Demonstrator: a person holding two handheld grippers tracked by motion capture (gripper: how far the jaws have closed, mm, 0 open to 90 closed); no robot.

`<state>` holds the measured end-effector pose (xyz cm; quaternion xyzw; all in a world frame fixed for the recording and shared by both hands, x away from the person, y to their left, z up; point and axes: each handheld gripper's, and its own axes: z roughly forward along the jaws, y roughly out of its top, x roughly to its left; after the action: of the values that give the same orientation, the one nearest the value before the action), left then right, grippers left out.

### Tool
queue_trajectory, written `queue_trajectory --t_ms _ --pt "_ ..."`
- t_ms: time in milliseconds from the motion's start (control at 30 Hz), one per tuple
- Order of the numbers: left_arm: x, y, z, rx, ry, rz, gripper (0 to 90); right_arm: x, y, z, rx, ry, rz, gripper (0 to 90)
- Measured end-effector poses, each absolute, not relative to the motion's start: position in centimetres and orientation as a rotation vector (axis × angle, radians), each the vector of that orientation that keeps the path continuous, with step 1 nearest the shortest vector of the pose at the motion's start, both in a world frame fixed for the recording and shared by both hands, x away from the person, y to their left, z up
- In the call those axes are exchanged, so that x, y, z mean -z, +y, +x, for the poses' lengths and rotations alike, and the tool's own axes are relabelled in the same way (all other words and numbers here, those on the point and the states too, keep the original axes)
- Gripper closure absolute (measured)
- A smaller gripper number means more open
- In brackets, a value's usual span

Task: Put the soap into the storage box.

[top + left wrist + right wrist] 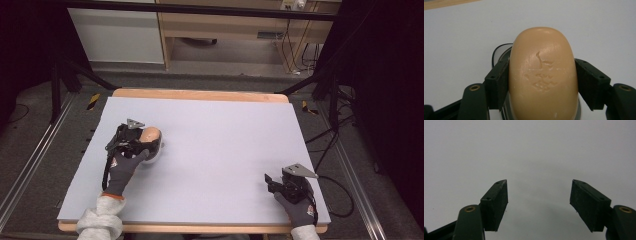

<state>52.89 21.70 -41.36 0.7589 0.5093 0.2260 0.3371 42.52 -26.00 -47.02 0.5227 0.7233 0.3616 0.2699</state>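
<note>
At the near right corner of the pale grey table (225,150), the right gripper (272,182) rests in a gloved hand, low over the surface, and the right gripper view shows its two black jaws standing wide apart with nothing but bare tabletop between them. Farther in and on the left side, the left gripper (145,145) is held by the other gloved hand (121,170) above a light sleeve. Its jaws are clamped on a tan bar of soap (543,75), one pad pressed flat against each long side, with a stamped mark showing on the soap's upper face. In the left gripper view a dish with a dark rim (499,51) peeks out beneath the soap, though whether the bar touches it cannot be told. Beyond the soap, the table's wooden far edge (200,94) runs across.
</note>
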Motion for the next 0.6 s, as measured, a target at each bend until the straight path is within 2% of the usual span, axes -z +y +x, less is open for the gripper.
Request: queue_trajectory --t_ms 600 --pt "42.8 21.8 53.2 -0.571 1.352 1.990 31.5 47.0 -25.9 42.5 -0.976 1.954 1.413 30.4"
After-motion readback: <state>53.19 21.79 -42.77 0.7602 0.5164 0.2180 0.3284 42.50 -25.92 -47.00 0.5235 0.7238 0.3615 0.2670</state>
